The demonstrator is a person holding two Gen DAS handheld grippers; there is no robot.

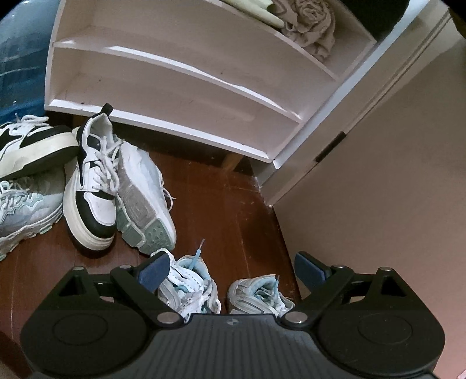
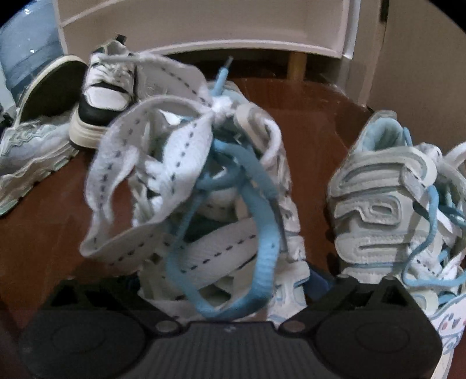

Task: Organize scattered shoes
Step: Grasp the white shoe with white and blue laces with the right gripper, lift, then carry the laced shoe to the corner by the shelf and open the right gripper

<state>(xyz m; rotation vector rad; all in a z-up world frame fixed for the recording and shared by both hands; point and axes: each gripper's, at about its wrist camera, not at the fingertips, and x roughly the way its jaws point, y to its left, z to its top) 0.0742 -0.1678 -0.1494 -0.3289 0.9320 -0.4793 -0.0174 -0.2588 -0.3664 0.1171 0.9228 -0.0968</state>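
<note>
My left gripper [image 1: 233, 269] hangs open above two pale blue and white sneakers, one [image 1: 189, 287] under its left finger and the other [image 1: 259, 294] to the right. My right gripper [image 2: 225, 284] is open, its fingers either side of the sneaker [image 2: 221, 204] with white dashed laces and blue laces; its pads are mostly hidden behind the shoe. That shoe's mate [image 2: 378, 210] stands to the right. A black and white sneaker [image 1: 90, 186] leans on a pale sneaker lying on its side [image 1: 145, 198].
The white shoe rack [image 1: 180, 87] stands at the back, its two lower shelves bare and cloth [image 1: 311, 23] on top. Another black and white sneaker [image 1: 32, 148] lies on a pale one [image 1: 26, 210] at left. A wall [image 1: 393, 175] closes the right side.
</note>
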